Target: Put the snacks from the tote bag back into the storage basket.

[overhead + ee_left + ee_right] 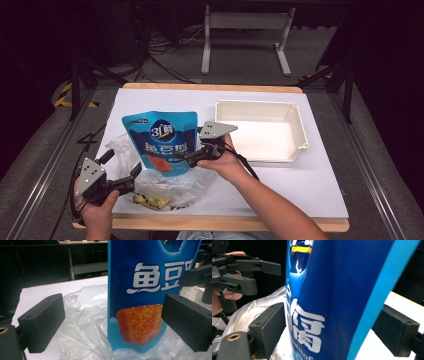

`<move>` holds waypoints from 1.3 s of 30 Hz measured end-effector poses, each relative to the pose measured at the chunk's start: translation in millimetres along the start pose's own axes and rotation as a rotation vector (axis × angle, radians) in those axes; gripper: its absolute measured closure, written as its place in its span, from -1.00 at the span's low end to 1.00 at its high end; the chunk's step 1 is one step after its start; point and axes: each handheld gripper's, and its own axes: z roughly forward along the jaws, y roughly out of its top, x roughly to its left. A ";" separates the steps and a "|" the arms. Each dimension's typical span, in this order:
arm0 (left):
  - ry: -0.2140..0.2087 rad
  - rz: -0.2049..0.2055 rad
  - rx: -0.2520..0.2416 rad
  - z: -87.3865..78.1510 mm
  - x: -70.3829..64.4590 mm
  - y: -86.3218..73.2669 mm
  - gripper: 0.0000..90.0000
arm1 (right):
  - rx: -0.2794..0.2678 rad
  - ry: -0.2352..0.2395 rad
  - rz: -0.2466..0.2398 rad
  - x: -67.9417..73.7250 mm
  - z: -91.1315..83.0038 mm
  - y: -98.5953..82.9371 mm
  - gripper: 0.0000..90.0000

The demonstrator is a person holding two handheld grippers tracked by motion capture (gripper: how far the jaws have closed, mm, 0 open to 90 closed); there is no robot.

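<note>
A blue pouch (161, 141) stands upright near the middle of the white table (310, 185), its base among the folds of a clear bag (165, 187) spread at the front edge; a white bin (300, 131) sits to its right, apart from it. The right gripper (189, 157) meets the pouch at its right edge, low on the pack; in the right gripper view the pouch (337, 297) rises between the two black jaws, which bracket it on either side, the left one touching or nearly touching its face, the right one close behind its pale edge. Whether the pads press it firmly cannot be told from these views. The left gripper (120, 167) lies to the left of the pouch over the clear bag, jaws wide and holding nothing; in the left gripper view the pouch (147, 297) stands ahead and toward the right jaw, with crumpled film (82, 325) below. A small yellow item (150, 201) lies in the bag near the front edge. The step in hand appears to be lifting the pouch out of the bag, probably for transfer to the bin. The next move would call for a sure pinch by the right gripper, a straight lift so the base clears the film, and the left gripper pressing or gripping the bag so that it does not rise with the pouch.
</note>
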 end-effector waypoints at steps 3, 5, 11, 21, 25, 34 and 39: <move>0.000 -0.001 0.001 0.1 0.3 -0.2 -0.87 | -0.008 0.000 0.001 -0.9 3.6 -4.4 -0.70; -0.001 0.000 0.000 0.0 0.4 -0.1 -0.87 | -0.003 0.004 0.007 -1.9 6.8 -7.8 -0.70; 0.000 0.002 -0.002 -0.2 0.7 0.1 -0.87 | -0.012 0.033 0.027 -1.8 15.1 -15.9 -0.69; -0.001 0.003 -0.005 -0.3 0.3 0.2 -0.87 | -0.007 0.047 0.036 0.5 24.6 -28.8 -0.65; 0.000 0.002 -0.002 -0.1 0.2 0.1 -0.87 | -0.015 0.046 0.036 -0.1 26.0 -31.1 -0.62; 0.000 0.004 -0.004 0.0 0.0 0.1 -0.87 | -0.034 0.090 0.000 1.7 26.8 -32.9 -0.12; 0.001 0.006 0.001 0.0 -0.3 0.3 -0.87 | -0.037 0.085 0.020 0.1 26.9 -34.4 0.01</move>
